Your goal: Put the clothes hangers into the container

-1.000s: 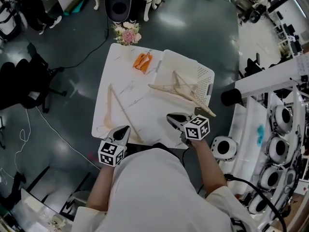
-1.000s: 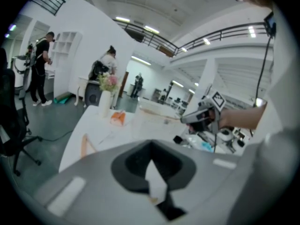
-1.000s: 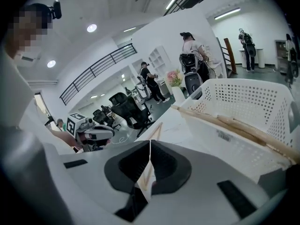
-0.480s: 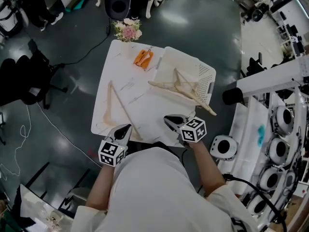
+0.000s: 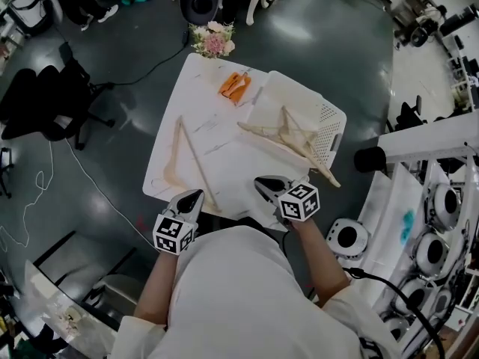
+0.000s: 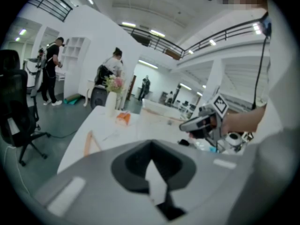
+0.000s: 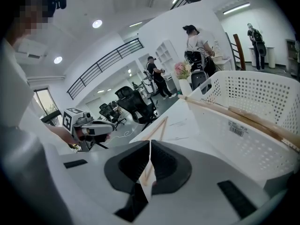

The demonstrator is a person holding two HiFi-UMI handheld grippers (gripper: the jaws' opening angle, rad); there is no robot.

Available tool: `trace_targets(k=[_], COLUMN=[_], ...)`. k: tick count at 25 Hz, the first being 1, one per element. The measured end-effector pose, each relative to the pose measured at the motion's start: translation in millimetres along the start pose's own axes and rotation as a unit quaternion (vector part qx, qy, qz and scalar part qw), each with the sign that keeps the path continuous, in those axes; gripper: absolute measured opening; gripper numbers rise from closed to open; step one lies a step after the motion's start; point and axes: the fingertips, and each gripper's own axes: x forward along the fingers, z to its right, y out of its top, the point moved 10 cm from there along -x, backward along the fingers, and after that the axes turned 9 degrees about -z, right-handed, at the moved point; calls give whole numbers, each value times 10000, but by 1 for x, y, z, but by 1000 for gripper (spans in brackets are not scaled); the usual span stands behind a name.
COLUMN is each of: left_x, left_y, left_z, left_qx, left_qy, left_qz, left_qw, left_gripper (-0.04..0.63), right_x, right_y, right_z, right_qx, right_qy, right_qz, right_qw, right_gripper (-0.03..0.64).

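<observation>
I am holding the left tool [image 5: 196,194] over the near left edge of the white tabletop [image 5: 233,167], its jaws drawn narrow with nothing gripped between them. I am holding the right tool [image 5: 260,182] over the near edge, further right, its jaws pressed together and likewise carrying nothing. Both tools are pointing away from me and somewhat downward, well apart from each other. One wooden hanger [image 5: 188,159] is lying flat on the left half of the tabletop, its near end reaching to just beside the left tool's tips. The white perforated container [image 5: 334,123] is standing on the far right part of the tabletop. More wooden hangers [image 5: 288,129] are resting inside it, crossing one another, and one arm is sticking out over the container's near right rim, past the tabletop edge. A small orange object [image 5: 235,86] is lying near the far edge, just left of the container, and a bunch of flowers [image 5: 212,39] is standing at the far left corner.
</observation>
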Motion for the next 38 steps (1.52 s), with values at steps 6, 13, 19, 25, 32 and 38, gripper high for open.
trace_targets(k=[6,13,19,25,32,38], left_x=[-10,-40,-63,-86,-102,-113], left_y=[-18,-36,-47,-60,-71,-83], left_z=[-1,-23,-67,-110,-148,-173], left_qx=[-335,-585,-567,-550,-574,-668], left_qy=[424,736,752,614,432,307], left_qz=[-5,-10,-126,-168,-210,-330], left_qw=[9985,9956,9955,9965,9972,9967], left_gripper=[2,2,2,2,2,2], right_x=[16,47,90,143,204,254], right_y=[6,16,27,30,24,14], right_z=[4,-18,-48,-79,-95,-98], right_qx=[-173,-265,-122,-222,-278,-447], right_qy=[106,225,182,97,8,-255], right_qz=[-76,-214,-238,-445,-946,-1441], right_qw=[9998,9992,9995,9987,9951,9882], right_gripper=[8,8,9,9,12,83])
